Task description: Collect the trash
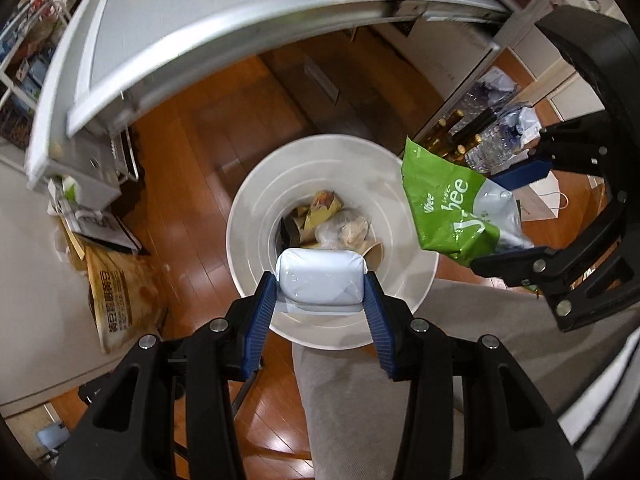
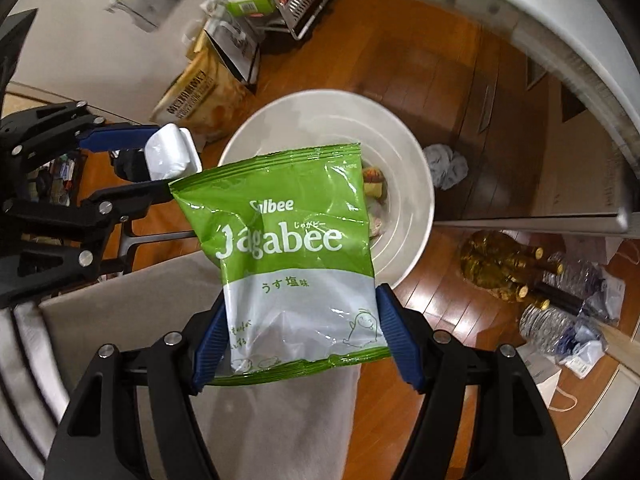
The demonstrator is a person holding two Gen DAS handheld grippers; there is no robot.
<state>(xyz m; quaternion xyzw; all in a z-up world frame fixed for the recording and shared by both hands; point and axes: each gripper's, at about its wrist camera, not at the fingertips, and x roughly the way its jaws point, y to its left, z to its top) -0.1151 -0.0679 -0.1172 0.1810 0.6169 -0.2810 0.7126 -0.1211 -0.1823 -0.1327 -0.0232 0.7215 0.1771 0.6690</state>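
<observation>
A white round trash bin [image 1: 256, 200] [image 2: 416, 184] stands on the wooden floor below both grippers, with wrappers and a paper cup inside. My left gripper [image 1: 321, 280] is shut on a pale blue-white sealed packet [image 1: 320, 278] right over the bin's near rim. The same packet [image 2: 170, 156] shows at the left of the right wrist view. My right gripper [image 2: 300, 322] is shut on a green and white Jagabee snack bag [image 2: 288, 256], held above the bin's near edge. That bag [image 1: 448, 208] hangs at the bin's right side in the left wrist view.
A white table edge [image 1: 200, 12] curves overhead. A brown printed sack [image 1: 120, 288] lies on the floor to the left. Bottles [image 2: 516, 276] and crumpled plastic sit to the right, and a grey cloth wad [image 2: 446, 166] beside the bin. A person's grey trouser leg [image 1: 360, 400] is below.
</observation>
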